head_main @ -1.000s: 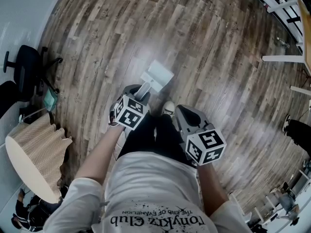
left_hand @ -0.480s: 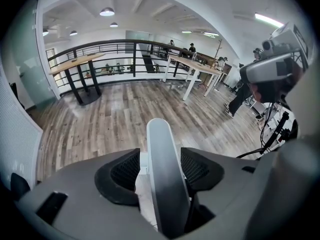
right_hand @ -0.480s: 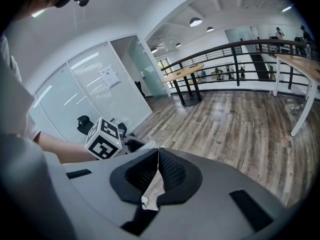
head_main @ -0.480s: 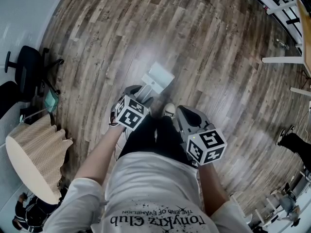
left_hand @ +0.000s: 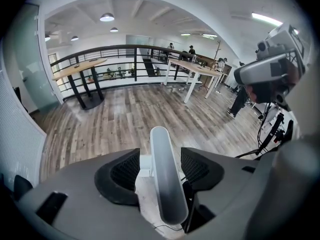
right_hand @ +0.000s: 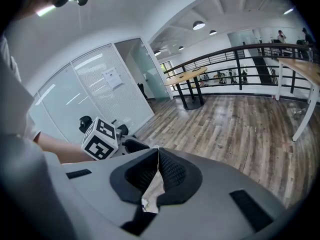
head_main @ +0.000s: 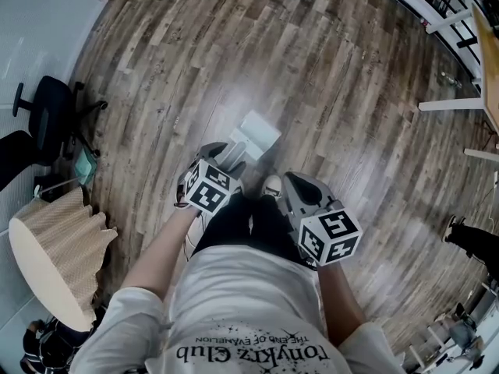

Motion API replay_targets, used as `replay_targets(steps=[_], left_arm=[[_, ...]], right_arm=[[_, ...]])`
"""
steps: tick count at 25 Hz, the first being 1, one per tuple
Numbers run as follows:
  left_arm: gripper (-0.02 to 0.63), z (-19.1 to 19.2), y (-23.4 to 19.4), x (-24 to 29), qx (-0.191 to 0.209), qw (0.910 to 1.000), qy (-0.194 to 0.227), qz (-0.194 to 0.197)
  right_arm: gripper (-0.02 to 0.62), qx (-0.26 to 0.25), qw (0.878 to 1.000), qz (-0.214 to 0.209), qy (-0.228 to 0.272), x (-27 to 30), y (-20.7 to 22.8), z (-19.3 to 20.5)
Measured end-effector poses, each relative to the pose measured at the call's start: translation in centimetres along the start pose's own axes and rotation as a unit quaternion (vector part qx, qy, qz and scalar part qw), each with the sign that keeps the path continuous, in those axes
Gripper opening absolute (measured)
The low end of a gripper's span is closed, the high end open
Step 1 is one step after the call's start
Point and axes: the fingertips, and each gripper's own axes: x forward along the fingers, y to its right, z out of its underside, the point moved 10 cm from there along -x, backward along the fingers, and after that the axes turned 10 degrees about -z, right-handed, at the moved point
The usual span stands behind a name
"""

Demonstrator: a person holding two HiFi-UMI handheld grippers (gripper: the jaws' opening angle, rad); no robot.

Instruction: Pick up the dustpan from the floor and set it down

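Left gripper (left_hand: 160, 159): jaws spread wide and opening. The dustpan handle (left_hand: 164, 184) stands between them. There is a gap on both sides of the handle, and the pads (left_hand: 125, 171) do not press on it, so it is not gripped. The handle runs up the middle of the gap, tilted, with its rounded top end poking out past the jaw tips in the left gripper view.

Right gripper (right_hand: 158, 156): jaws pressed together, pads meeting at the tips, with nothing pinched between them. It is held beside the left one, near but apart, and touches nothing.

Dustpan (head_main: 257, 131): white, and appears to rest on the wood floor (head_main: 327, 61). In the head view the pan part lies just past the left gripper's tips, and the handle leads back from it into that gripper's gap. It sits mid-floor, well apart from the floor's railing edge at the upper right and from the wall edge at the left. The right gripper is off to the dustpan's right, clear of it. A shoe tip (head_main: 270, 184) shows between the two grippers, near the handle's base.

An office chair (head_main: 48, 109) stands by the floor's left edge, well apart from the dustpan.
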Motion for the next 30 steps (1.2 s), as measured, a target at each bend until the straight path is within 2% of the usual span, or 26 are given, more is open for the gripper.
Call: replay_targets(steps=[8,15,20,24,30], left_arm=[[0.261,-0.4,-0.2,-3.9,-0.02,0.9991,0.021,-0.03],[0.071,-1.3,0.8,-7.7,-0.004,0.9984,0.042,-0.038],[0.028,-1.5,2.5,-10.2,-0.006,0.9974,0.063,-0.035],[0.025,-1.7,4.0,-12.4,-0.034,0.9948,0.091,-0.031],[0.025,-2.1,5.4,-15.2,-0.105,0.9866,0.109,-0.063]], right_arm=[[0.026,-0.014,1.0,-0.003,0.012,-0.9,-1.0,-0.4],[0.026,-0.03,0.999,-0.005,0.02,-2.0,-2.2,-1.0],[0.026,-0.042,0.999,-0.003,0.025,-2.9,-2.7,-1.2],[0.026,-0.051,0.998,-0.003,0.031,-3.4,-3.2,-1.2],[0.026,-0.061,0.998,-0.006,0.034,-4.7,-4.0,-1.0]])
